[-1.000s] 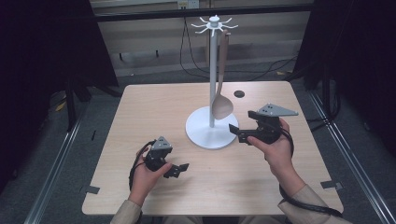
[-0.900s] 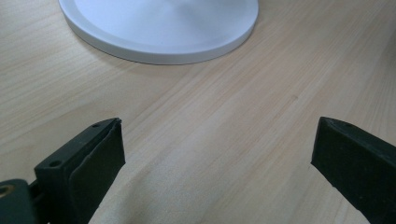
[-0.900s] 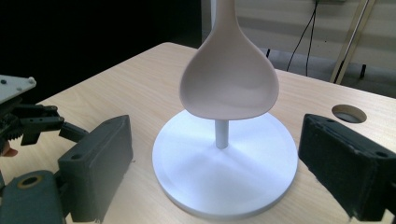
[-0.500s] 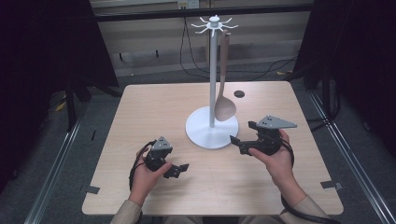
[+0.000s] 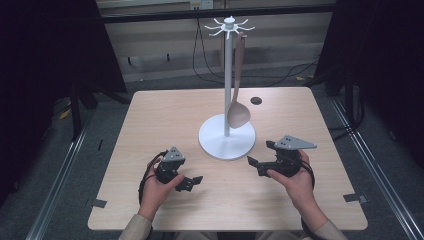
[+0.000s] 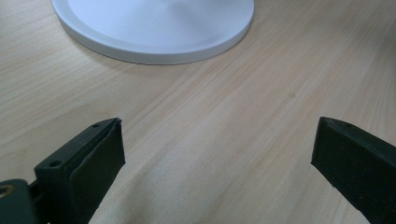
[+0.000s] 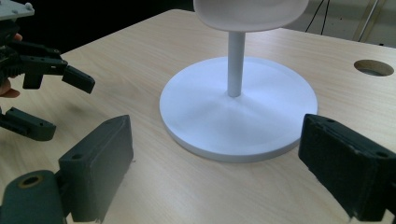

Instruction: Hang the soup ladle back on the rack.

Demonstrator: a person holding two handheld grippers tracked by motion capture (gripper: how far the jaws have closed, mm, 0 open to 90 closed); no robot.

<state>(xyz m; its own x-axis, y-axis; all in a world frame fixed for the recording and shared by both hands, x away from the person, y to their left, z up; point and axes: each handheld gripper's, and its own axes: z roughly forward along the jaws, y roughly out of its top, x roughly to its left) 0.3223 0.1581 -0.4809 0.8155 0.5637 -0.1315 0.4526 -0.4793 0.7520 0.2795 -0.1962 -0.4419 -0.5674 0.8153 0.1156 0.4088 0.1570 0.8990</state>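
Note:
A white stand (image 5: 226,137) with a round base and a hooked top rises from the middle of the table. A beige spoon (image 5: 238,115) hangs from one hook, its bowl just above the base. My left gripper (image 5: 190,183) rests low at the front left, open, jaws wide over bare wood (image 6: 215,158), with the base's edge (image 6: 154,32) ahead. My right gripper (image 5: 260,156) is held right of the base, open and holding nothing (image 7: 215,172). It faces the base (image 7: 238,107), the spoon's bowl (image 7: 250,11) and the left gripper (image 7: 51,70).
The light wooden table (image 5: 165,120) has a small round hole (image 5: 256,100) at the back right, also seen as a hole (image 7: 373,67) in the right gripper view. Cables lie on the floor behind the table, and dark curtains hang on both sides.
My right gripper has drawn back from the spoon's bowl toward the front of the table and sunk lower. The spoon has swung slightly and hangs straighter. The left gripper has stayed put.

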